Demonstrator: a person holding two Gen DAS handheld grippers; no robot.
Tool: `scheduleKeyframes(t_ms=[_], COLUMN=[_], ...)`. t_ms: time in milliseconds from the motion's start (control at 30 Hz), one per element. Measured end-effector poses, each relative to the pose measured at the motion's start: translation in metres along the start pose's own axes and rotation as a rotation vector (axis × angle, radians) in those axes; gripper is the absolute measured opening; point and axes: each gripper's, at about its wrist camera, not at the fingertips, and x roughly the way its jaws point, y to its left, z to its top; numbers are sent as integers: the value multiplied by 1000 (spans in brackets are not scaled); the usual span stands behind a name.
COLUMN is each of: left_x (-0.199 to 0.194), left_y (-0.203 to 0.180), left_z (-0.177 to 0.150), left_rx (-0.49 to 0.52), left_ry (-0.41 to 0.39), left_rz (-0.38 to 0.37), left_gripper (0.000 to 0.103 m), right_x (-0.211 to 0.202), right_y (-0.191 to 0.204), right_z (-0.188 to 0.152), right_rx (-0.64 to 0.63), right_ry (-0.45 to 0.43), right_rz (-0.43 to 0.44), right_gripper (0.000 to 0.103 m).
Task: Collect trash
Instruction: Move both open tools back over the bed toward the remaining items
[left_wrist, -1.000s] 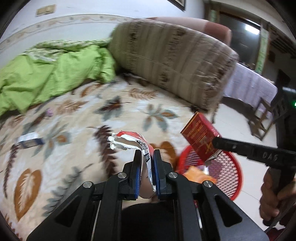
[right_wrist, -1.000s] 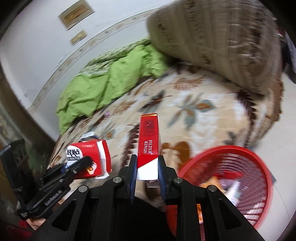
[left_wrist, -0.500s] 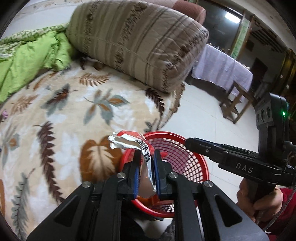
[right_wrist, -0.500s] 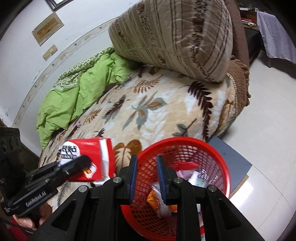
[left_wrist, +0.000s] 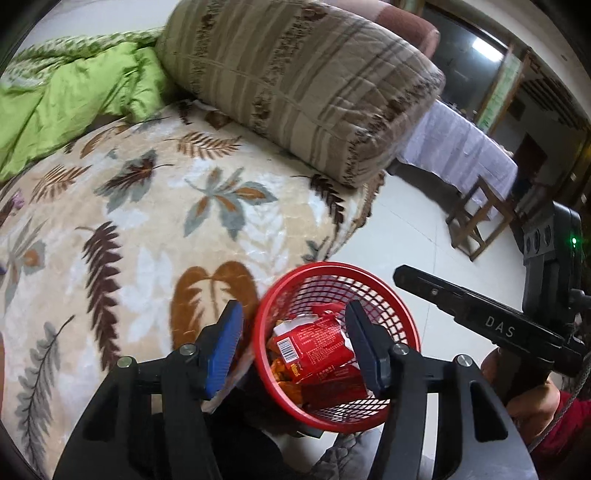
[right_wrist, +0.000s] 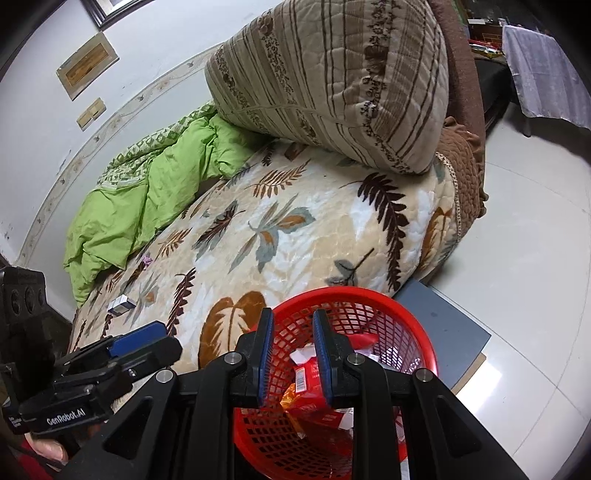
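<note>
While left gripper (left_wrist: 295, 345) jaws open — red packet (left_wrist: 314, 347) below | in red basket (left_wrist: 369, 275)

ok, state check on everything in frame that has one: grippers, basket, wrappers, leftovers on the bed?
left gripper: jaws opening, nothing between them, above the basket
right gripper: narrow gap, nothing held, above the basket
red mesh basket: upright on the floor, holding trash
red snack wrapper: lying in the basket, barcode up
small white box: on the bedspread, uncollected
</note>
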Motion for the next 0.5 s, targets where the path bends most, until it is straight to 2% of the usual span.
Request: scheduleKeyframes(t_ms=[200, 500], left_x=[-21, -63], left_y=[35, 117], left_z=[-2, -15], left_rx=[-74, -248], left_ry=[-28, -82], left_rz=[62, 210], left_gripper=[56, 57], right_x=[10, 49], right_y=[29, 87], right_z=[0, -6], right_rx=[-85, -205], right_ry=[15, 110], right_rz=[15, 124], right_gripper=[22, 23])
